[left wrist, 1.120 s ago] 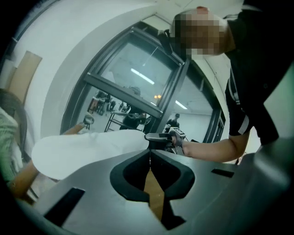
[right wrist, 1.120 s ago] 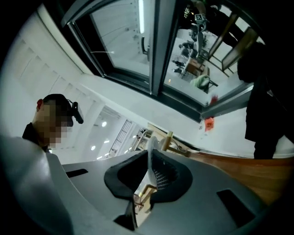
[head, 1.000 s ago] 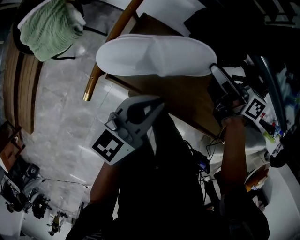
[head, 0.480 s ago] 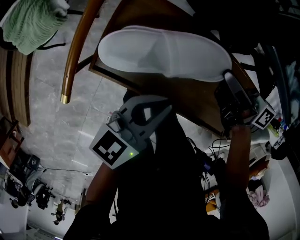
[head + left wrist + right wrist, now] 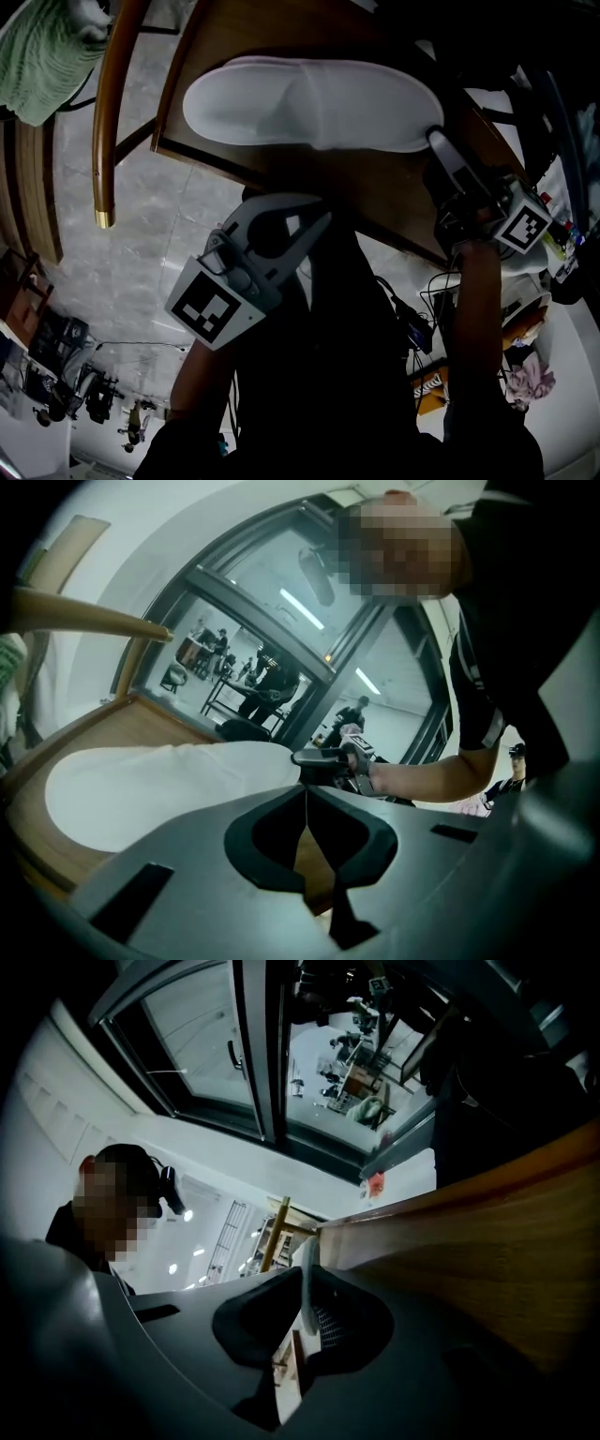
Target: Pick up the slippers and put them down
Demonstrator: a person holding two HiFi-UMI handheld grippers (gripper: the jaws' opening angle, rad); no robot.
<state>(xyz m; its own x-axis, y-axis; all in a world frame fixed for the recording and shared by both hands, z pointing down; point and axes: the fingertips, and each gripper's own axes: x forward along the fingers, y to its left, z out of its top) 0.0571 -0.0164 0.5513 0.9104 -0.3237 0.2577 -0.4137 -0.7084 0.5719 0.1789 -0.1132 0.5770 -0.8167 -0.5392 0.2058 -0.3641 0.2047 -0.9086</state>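
A white slipper [image 5: 309,103] lies lengthwise over a brown wooden seat [image 5: 375,197]. My right gripper [image 5: 439,142] is at its right end, shut on the slipper's thin edge [image 5: 307,1265], which shows as a white strip between the jaws of the right gripper [image 5: 302,1309]. My left gripper [image 5: 323,217] hovers at the seat's near edge, below the slipper and apart from it. In the left gripper view the left gripper [image 5: 305,794] has its jaws meeting with nothing between them, the slipper [image 5: 159,785] lies ahead to the left, and the right gripper [image 5: 323,759] is seen gripping it.
A curved wooden rail [image 5: 108,112] runs down the seat's left side. A green cloth [image 5: 42,56] hangs at the upper left. Grey stone floor [image 5: 141,253] lies below. Cables and clutter [image 5: 525,347] sit at the right. People stand behind glass doors [image 5: 262,682].
Both grippers have come down. The slipper, still held by the right gripper, now lies lower over the wooden seat. The left gripper stays shut and empty.
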